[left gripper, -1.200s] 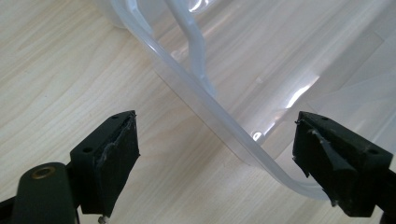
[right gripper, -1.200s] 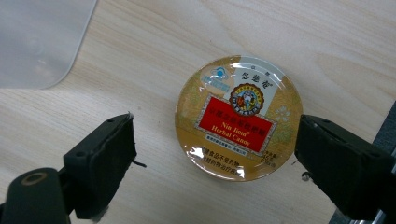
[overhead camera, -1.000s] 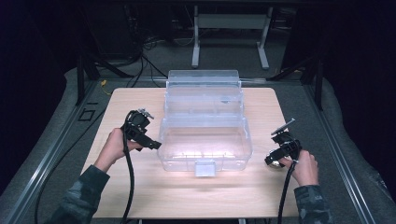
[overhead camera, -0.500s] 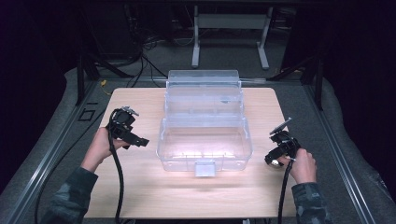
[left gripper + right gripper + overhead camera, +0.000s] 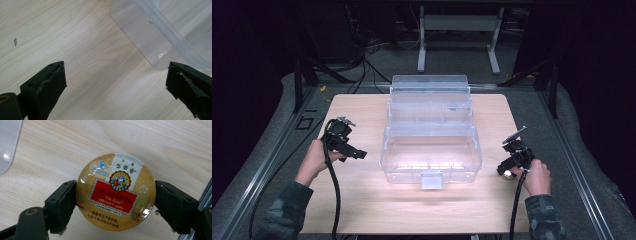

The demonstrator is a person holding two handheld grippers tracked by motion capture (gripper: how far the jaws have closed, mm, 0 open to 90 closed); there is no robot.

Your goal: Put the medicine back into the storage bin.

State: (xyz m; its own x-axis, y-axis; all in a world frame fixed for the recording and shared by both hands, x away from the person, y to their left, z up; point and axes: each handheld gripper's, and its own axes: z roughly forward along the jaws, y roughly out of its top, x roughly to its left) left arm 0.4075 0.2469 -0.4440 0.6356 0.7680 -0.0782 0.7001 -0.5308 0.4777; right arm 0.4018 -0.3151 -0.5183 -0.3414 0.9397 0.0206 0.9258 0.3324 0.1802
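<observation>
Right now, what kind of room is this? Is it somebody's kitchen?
Probably not a kitchen: it looks like a lab or recording workspace. A small wooden table stands between metal rails, with loose cables on the dark floor behind it.

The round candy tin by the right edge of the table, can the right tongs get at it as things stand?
Probably yes. The right tongs already straddle the candy tin, one jaw at each side, closing in just now, on bare table. The clear box sits off to one side, out of the way.

Person with two handheld grippers, camouflage sleeves.
Left gripper (image 5: 343, 141) and right gripper (image 5: 515, 157) were black, each trailing a black cable; blocky jaws bore worn black padding and small screw holes.
</observation>
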